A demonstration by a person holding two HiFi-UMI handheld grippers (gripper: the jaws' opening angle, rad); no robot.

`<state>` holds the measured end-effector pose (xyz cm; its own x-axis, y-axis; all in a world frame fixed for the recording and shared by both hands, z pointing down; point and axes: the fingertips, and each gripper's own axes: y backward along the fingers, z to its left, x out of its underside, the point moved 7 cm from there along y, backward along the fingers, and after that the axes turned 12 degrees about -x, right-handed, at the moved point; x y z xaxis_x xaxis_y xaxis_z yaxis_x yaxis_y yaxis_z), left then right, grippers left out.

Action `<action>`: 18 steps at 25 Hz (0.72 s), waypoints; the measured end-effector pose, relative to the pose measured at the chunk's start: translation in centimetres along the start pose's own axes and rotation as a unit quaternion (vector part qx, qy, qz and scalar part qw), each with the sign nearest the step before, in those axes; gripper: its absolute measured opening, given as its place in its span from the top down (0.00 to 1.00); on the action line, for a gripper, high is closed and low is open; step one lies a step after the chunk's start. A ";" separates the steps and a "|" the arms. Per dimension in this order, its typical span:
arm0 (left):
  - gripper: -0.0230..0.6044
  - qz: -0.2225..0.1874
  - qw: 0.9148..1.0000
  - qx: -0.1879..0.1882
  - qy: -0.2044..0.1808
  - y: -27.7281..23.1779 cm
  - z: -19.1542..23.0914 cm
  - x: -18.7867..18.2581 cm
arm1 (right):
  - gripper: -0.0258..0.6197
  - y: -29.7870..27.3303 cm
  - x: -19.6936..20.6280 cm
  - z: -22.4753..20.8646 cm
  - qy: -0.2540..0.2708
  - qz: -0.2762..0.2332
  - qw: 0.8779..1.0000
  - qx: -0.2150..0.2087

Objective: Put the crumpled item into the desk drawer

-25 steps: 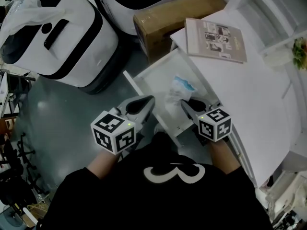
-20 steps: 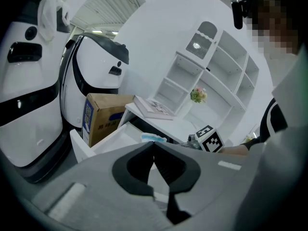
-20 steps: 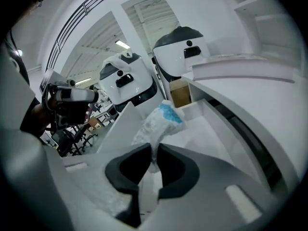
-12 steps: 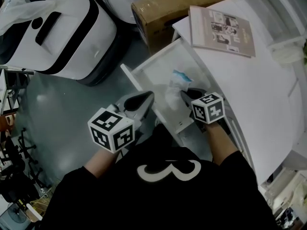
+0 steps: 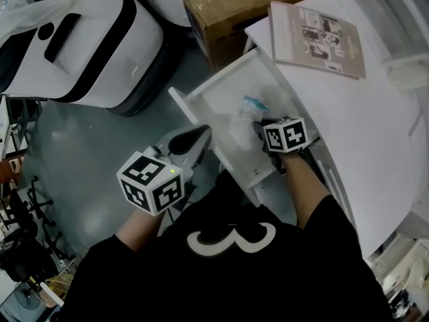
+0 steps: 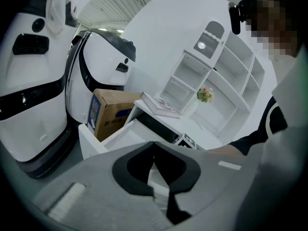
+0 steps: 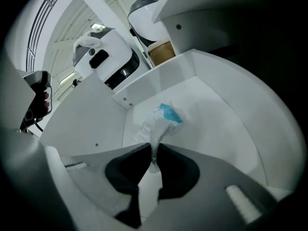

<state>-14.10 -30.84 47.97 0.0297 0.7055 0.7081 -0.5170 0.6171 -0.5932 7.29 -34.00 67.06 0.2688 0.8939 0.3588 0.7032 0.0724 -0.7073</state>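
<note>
White worktop (image 5: 375, 126) carries a booklet (image 5: 318, 37) at one o'clock. Grey floor (image 5: 80, 153) bears a cardboard box (image 5: 241, 12) at twelve.

R gripper (image 5: 257, 127) reaches fwd and steeply down, jaws nearly together, pads pinching a thin tail of the crumpled item (image 7: 162, 119); the rest of it extends past the tips. Its marker cube (image 5: 288, 134) faces up toward the head cam. R forearm (image 5: 310, 190) is bare and stretched out straight from a black sleeve (image 5: 335, 247). L gripper (image 5: 196, 139) sits lower-left in head view, well apart from the R one, pointing fwd w/ a shallower downward tilt. Its jaws are closed tip to tip, nothing betw. them. L marker cube (image 5: 151, 183) is tilted toward the cam. L hand (image 5: 139, 227) is behind it, mostly hidden.
</note>
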 end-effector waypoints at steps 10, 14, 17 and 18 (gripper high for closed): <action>0.95 -0.003 1.000 -0.009 0.004 -0.1 1.4 -0.4 | 0.85 -1.5 0.0 -1.8 -0.024 0.034 0.999 0.018; 0.95 -0.009 1.000 -0.010 0.005 0.2 1.8 -0.9 | 0.79 -1.4 -0.1 -1.8 -0.019 0.037 0.999 0.033; 0.95 -0.013 1.000 -0.011 0.005 0.4 1.9 -1.0 | 0.69 -1.1 -0.4 -1.7 -0.017 0.034 0.998 0.041; 0.95 -0.014 1.000 -0.010 0.005 0.5 1.9 -1.0 | 0.65 -0.9 -0.5 -1.6 -0.018 0.030 0.998 0.044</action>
<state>-16.02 -31.94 47.69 0.0528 0.6906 0.7213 -0.4979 0.6443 -0.5804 7.62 -35.21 68.52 0.2827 0.9133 0.2932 0.6263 0.0558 -0.7776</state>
